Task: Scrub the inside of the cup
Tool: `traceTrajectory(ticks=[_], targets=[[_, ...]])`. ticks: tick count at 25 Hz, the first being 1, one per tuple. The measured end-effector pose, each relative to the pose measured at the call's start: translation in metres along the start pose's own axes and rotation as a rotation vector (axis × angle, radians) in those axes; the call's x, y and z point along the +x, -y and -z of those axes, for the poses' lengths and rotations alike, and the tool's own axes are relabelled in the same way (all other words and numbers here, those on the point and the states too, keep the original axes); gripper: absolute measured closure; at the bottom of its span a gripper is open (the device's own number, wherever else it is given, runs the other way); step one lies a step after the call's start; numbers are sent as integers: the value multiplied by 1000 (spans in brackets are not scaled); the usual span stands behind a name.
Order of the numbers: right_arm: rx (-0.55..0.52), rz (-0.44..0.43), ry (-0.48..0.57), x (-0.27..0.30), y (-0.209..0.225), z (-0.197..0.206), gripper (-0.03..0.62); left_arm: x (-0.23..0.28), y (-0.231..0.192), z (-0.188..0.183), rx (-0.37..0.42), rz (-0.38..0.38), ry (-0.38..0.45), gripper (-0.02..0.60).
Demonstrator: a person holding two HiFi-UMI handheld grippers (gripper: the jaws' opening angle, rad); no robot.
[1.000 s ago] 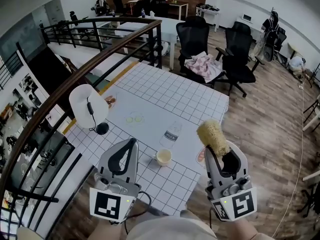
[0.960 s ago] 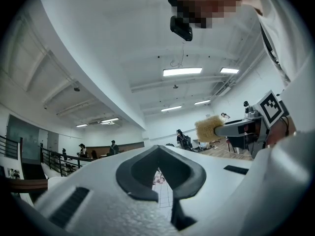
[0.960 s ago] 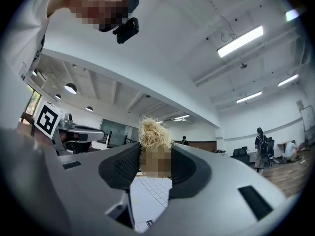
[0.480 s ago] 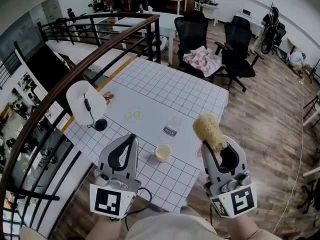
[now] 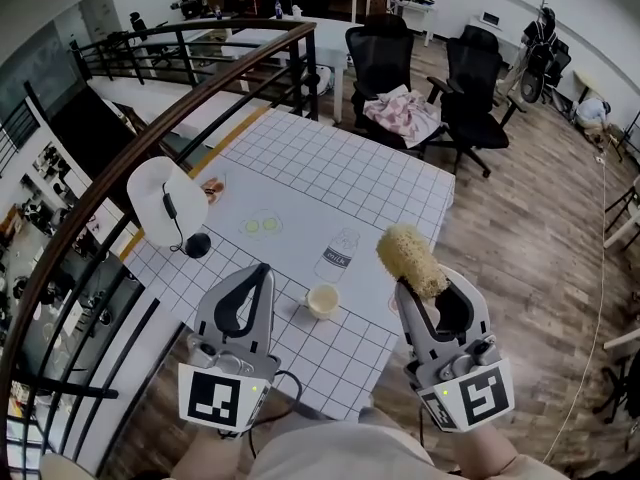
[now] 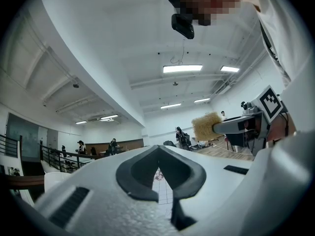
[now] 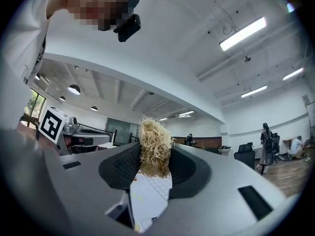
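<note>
A small cream cup [image 5: 323, 300] stands upright on the white gridded table [image 5: 330, 183], near its front edge. My left gripper [image 5: 262, 271] hovers just left of the cup, held above the table with its jaws shut and nothing between them [image 6: 158, 149]. My right gripper [image 5: 412, 286] hangs to the right of the cup, past the table's edge, shut on a straw-coloured loofah scrubber [image 5: 408, 259]. The scrubber [image 7: 155, 149] sticks up out of the jaws. It is also visible from the left gripper view as a tan tuft [image 6: 206, 126]. The inside of the cup cannot be made out.
A plastic water bottle [image 5: 339, 253] lies on the table behind the cup. A white lamp head [image 5: 165, 203] with a black base [image 5: 197, 244] sits at the table's left. A dark curved railing [image 5: 150, 138] runs along the left, and office chairs [image 5: 385, 58] stand beyond the table.
Both grippers stay almost where they were. The head view has shifted slightly, so the cup and scrubber sit a little further left in the picture.
</note>
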State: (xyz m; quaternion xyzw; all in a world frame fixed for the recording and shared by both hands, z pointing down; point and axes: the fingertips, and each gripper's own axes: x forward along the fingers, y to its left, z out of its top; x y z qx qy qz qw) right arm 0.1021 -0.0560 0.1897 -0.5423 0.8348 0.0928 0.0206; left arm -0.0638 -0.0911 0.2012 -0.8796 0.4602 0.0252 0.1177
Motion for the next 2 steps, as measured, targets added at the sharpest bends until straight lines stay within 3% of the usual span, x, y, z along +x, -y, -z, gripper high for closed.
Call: traceTrajectory(ticks=[2], targets=[[-5,0,-1,0,1,0,441,1,-1,-5,26,1,41,568]])
